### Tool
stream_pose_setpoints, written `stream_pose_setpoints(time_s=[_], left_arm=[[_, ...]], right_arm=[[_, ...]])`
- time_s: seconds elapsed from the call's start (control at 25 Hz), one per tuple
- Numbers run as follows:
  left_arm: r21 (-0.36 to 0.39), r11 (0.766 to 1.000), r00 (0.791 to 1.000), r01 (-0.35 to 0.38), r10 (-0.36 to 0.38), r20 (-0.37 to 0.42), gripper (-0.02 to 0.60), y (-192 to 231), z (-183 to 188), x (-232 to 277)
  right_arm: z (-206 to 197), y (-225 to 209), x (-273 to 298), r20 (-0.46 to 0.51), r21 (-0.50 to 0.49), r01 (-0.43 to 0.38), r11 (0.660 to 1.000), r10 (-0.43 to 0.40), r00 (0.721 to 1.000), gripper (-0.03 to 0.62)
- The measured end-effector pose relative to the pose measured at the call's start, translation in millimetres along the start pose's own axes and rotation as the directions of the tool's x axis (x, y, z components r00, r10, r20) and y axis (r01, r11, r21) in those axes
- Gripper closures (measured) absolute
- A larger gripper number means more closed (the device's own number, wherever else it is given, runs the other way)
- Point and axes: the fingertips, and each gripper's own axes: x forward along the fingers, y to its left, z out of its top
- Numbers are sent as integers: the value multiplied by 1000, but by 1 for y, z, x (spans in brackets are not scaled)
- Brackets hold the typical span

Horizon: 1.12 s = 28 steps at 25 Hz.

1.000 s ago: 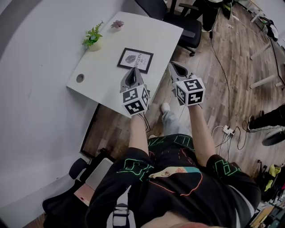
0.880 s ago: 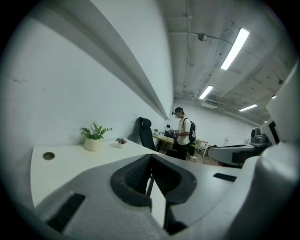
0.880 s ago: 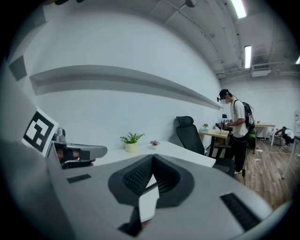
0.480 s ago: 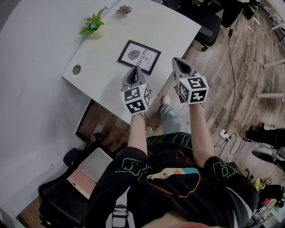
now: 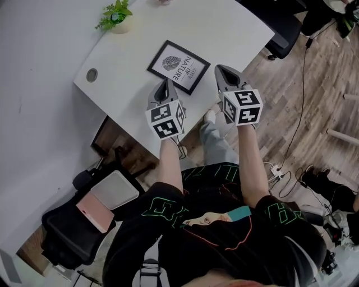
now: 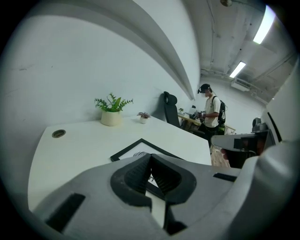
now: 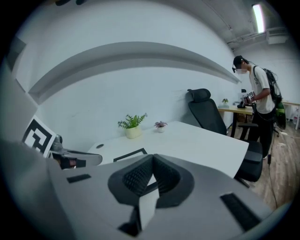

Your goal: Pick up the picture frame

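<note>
Evidently nothing is gripped yet: both claws are shut and empty. The picture frame (image 5: 178,66) is laid flat near the desk's (image 5: 224,28) front edge, and the left gripper (image 5: 165,85) and right gripper (image 5: 222,71) are held over that edge, presumably for a two-sided lift. One frame is counted, plus two plants at the desk's back: a leafy plant (image 5: 115,14) and a small plant (image 6: 143,116).

one picture frame (image 5: 178,66), two potted plants (image 6: 111,112) (image 6: 143,116)
</note>
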Motion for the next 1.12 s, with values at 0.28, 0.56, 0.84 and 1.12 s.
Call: stream_pose_setpoints(time_s=[0.28, 0.56, 0.84, 1.12], left_arm=[[-62, 993, 994, -101, 98, -47, 574, 9, -18, 23], [-139, 972, 981, -188, 178, -78, 574, 21, -28, 33], [-195, 948, 967, -251, 237, -93, 572, 32, -38, 32], [-221, 933, 955, -286, 256, -152, 511, 33, -45, 38]], right_arm=[[-8, -2, 51, -98, -83, -135, 987, 126, 987, 592], [-14, 6, 88, -191, -163, -271, 949, 239, 952, 585], [-16, 15, 104, -244, -226, -347, 910, 292, 925, 574], [-22, 21, 118, -308, -260, -397, 880, 314, 898, 546]])
